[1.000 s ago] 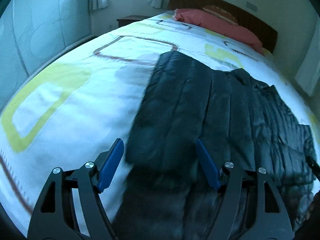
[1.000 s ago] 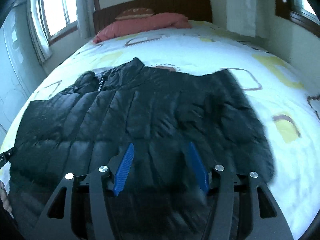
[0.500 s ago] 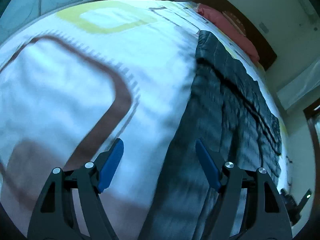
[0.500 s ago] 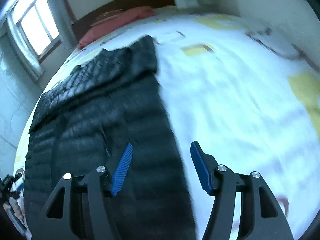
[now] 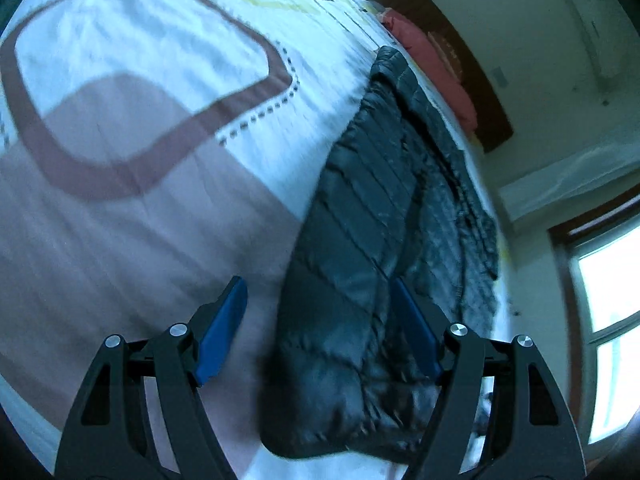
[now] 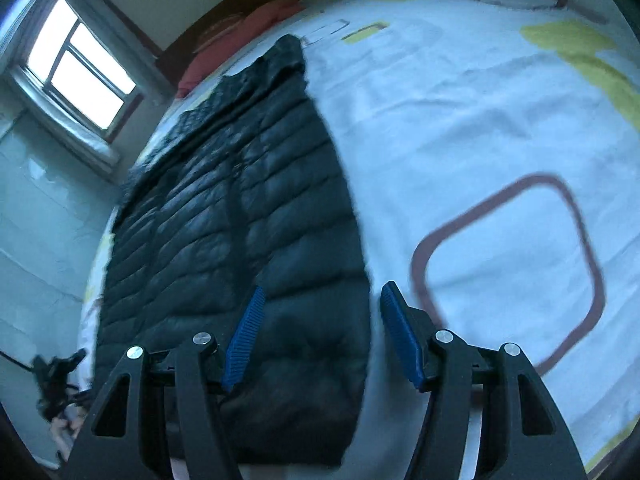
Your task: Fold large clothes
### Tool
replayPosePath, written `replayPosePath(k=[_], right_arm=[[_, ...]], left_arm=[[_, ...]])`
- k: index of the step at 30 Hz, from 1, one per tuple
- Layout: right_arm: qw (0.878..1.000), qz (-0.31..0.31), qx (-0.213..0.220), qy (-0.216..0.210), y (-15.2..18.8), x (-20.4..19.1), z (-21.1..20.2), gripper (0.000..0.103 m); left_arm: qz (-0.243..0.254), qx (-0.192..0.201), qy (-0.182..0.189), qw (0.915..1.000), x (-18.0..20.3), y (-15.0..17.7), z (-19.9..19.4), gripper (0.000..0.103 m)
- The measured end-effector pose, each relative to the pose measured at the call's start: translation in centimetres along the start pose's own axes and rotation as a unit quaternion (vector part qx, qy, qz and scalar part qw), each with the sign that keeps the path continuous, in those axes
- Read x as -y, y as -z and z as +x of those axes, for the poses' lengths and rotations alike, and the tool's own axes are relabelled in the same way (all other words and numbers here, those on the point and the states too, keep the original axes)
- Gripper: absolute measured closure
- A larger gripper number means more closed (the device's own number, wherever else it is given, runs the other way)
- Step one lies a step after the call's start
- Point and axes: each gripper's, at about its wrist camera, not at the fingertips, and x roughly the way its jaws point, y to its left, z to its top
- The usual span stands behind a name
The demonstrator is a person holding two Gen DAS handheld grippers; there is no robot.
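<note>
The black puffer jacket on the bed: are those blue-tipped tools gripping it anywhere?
Nothing is held. Both hand-held grippers, left and right, are open, each straddling a bottom corner of the black puffer jacket, which lies on the bed.

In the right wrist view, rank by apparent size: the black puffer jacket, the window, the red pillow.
1. Black puffer jacket, by far the largest.
2. Window.
3. Red pillow, looks smallest, though it and the window are distant and it is partly hidden, so that order is unsure.
</note>
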Motion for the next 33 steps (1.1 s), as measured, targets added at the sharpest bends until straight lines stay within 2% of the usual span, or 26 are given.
replayPosePath(k=[8, 13, 16, 17, 18, 20, 22, 23, 26, 28, 31, 32, 33], right_arm=[[0.996, 0.039, -0.018, -0.084, 2.3, 0.5, -0.9, 0.041], [0.993, 0.047, -0.017, -0.108, 2.0, 0.3, 0.0, 0.041], [0.993, 0.043, -0.014, -0.106, 2.0, -0.2, 0.4, 0.043], [0.994, 0.04, -0.012, -0.104, 2.1, -0.3, 0.3, 0.046], [0.994, 0.035, -0.012, -0.1, 2.1, -0.4, 0.4, 0.051], [0.995, 0.036, -0.012, -0.097, 2.0, -0.3, 0.5, 0.065], [0.994, 0.044, -0.013, -0.101, 2.0, 0.0, 0.5, 0.071], [0.994, 0.045, -0.014, -0.102, 2.0, 0.1, 0.5, 0.074], [0.994, 0.044, -0.015, -0.103, 2.0, 0.2, 0.6, 0.075], [0.994, 0.041, -0.019, -0.1, 2.0, 0.2, 0.7, 0.075], [0.992, 0.063, -0.025, -0.11, 2.1, 0.9, 1.1, 0.073], [0.991, 0.067, -0.025, -0.113, 2.1, 1.0, 1.2, 0.072], [0.991, 0.067, -0.026, -0.115, 2.1, 1.1, 1.1, 0.072]], left_arm=[[0.002, -0.015, 0.04, 0.9991, 0.4, 1.6, 0.1, 0.029], [0.018, -0.009, 0.038, 0.9991, 1.2, 2.0, 0.8, 0.029], [0.02, -0.006, 0.041, 0.9989, 1.4, 2.0, 1.0, 0.03], [0.021, -0.006, 0.042, 0.9989, 1.3, 2.0, 1.1, 0.031], [0.022, -0.007, 0.043, 0.9988, 1.3, 2.1, 1.0, 0.037], [0.017, -0.009, 0.046, 0.9987, 1.1, 2.3, 0.9, 0.045], [0.01, -0.006, 0.045, 0.9989, 0.7, 2.5, 0.7, 0.058], [0.009, -0.005, 0.042, 0.9991, 0.6, 2.6, 0.6, 0.059], [0.019, -0.007, 0.027, 0.9994, 0.7, 3.1, 0.7, 0.059], [0.027, -0.004, 0.022, 0.9994, 0.9, 3.3, 0.8, 0.053], [0.033, -0.005, 0.021, 0.9992, 1.3, 3.2, 0.9, 0.051], [0.036, -0.004, 0.019, 0.9992, 1.3, 3.2, 0.9, 0.053], [0.036, -0.002, 0.018, 0.9992, 1.3, 3.3, 0.9, 0.064]])
